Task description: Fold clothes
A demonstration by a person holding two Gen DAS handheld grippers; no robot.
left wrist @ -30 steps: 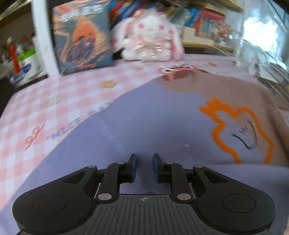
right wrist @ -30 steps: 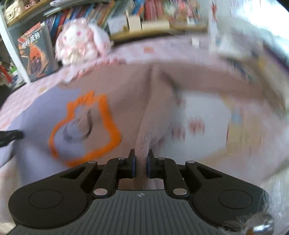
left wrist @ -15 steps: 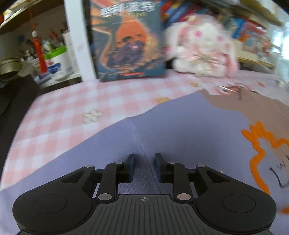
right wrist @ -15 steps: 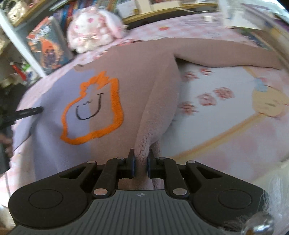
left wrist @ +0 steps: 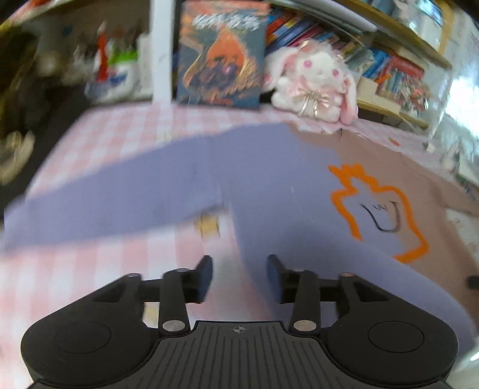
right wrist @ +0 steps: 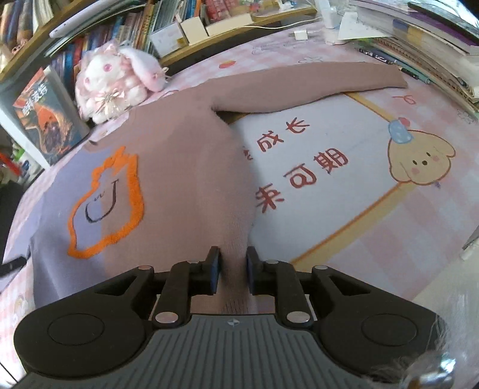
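A sweater, lavender point(left wrist: 269, 179) on one half and brown point(right wrist: 194, 167) on the other, lies spread on the pink checked tablecloth point(left wrist: 119, 131). An orange-outlined figure point(right wrist: 104, 197) marks its chest. My left gripper point(left wrist: 240, 276) is open over the lavender side edge near the hem, and cloth runs between its fingers. The lavender sleeve point(left wrist: 104, 203) stretches away to the left. My right gripper point(right wrist: 233, 273) is shut on a ridge of the brown side edge. The brown sleeve point(right wrist: 314, 83) reaches out to the right.
A white and pink plush bunny point(left wrist: 314, 80) and an upright book point(left wrist: 221, 57) stand at the table's far edge before bookshelves point(right wrist: 179, 18). A mat with red characters and a cartoon dog point(right wrist: 419, 161) lies right of the sweater. Stacked books point(right wrist: 434, 39) line the far right.
My left gripper has opened wider and moved left and back to the sweater's lavender edge. The right gripper keeps its hold while the brown side has settled flatter.
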